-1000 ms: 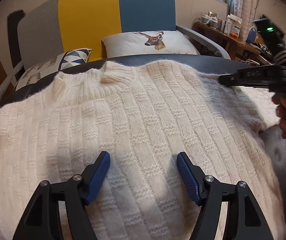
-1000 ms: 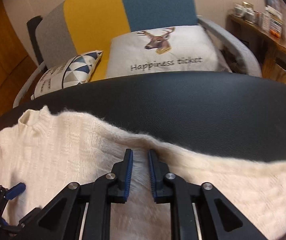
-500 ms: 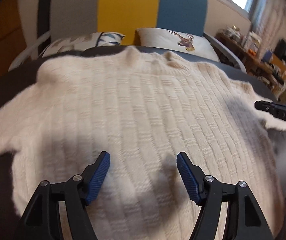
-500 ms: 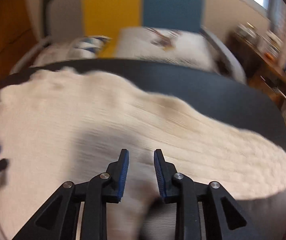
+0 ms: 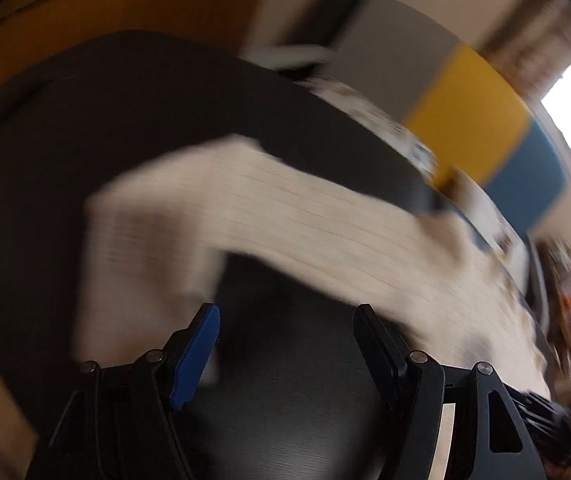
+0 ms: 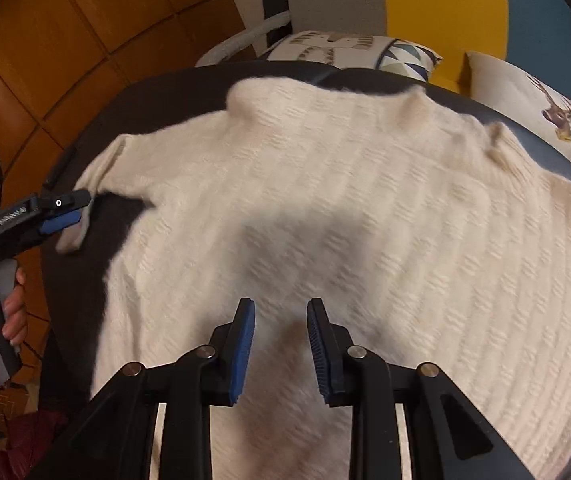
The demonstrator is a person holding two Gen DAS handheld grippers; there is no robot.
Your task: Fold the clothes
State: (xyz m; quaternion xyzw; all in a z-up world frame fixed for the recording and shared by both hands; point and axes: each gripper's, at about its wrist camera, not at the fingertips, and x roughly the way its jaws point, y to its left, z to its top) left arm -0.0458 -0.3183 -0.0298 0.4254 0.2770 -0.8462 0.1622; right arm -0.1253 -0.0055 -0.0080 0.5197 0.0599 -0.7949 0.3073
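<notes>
Right claw [image 6: 280, 346], jaws narrowly parted and empty, hovers over the cream cable-knit sweater [image 6: 365, 208] spread flat on the dark round tabletop [image 6: 157, 92]. Left claw [image 6: 70, 211], at 9 o'clock, jaws wide apart beside the sweater's sleeve cuff [image 6: 72, 238]; its own view is blurred.

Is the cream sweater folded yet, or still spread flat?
Still spread. The cream sweater lies open across the dark table, body unfolded; its left sleeve stretches out beside the left claw.
</notes>
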